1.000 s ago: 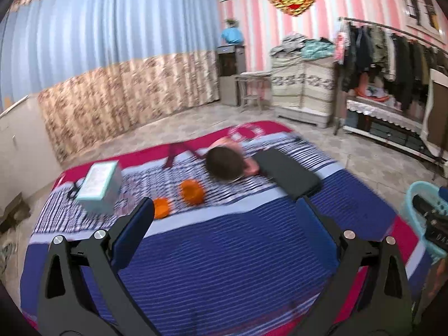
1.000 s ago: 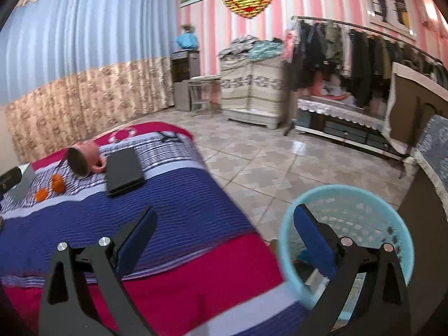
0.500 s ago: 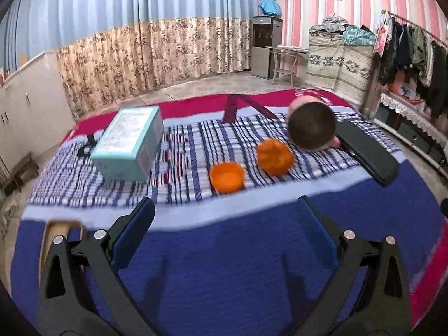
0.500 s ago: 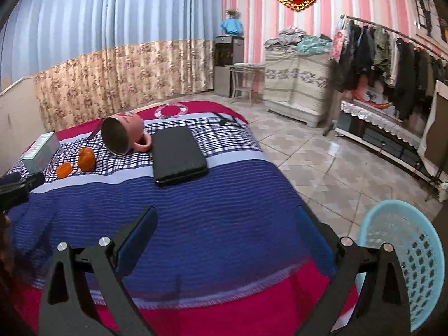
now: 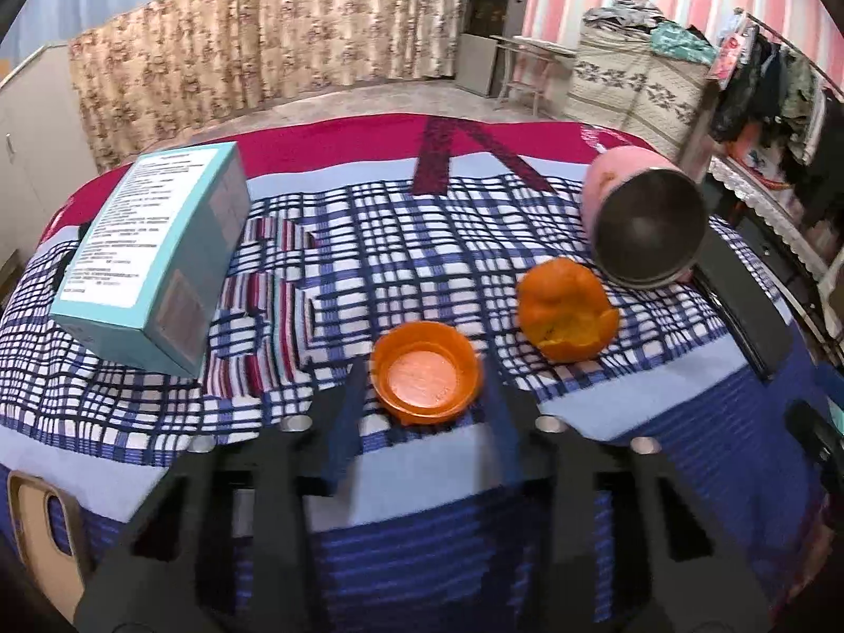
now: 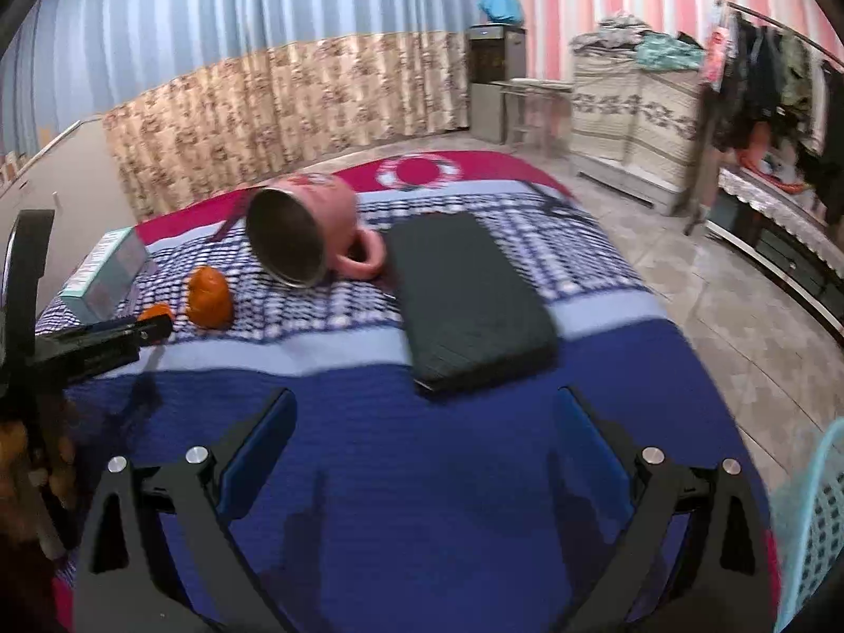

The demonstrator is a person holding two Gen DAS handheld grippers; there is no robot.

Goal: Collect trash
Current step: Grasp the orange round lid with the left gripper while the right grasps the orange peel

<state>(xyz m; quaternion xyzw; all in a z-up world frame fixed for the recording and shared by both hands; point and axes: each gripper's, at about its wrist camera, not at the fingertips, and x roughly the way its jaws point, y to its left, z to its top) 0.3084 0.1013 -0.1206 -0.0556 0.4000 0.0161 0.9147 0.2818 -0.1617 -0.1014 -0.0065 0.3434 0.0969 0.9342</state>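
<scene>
A round orange cap [image 5: 426, 373] lies on the striped bed cover [image 5: 422, 527]. My left gripper [image 5: 425, 390] has its fingers on either side of the cap, narrowed around it; I cannot tell if they touch it. An orange peel [image 5: 565, 311] lies to the cap's right; it also shows in the right wrist view [image 6: 210, 298]. My right gripper [image 6: 424, 443] is open and empty above the blue part of the cover. The left gripper's tip [image 6: 153, 328] shows at the cap in the right wrist view.
A teal box [image 5: 153, 258] lies left of the cap. A pink mug [image 5: 641, 227] lies on its side, with a black flat case [image 6: 467, 295] beside it. A light-blue basket [image 6: 812, 517] stands on the floor at the bed's right.
My left gripper has moved forward to the orange cap and its fingers have narrowed around it. My right gripper has swung left, away from the basket, over the bed.
</scene>
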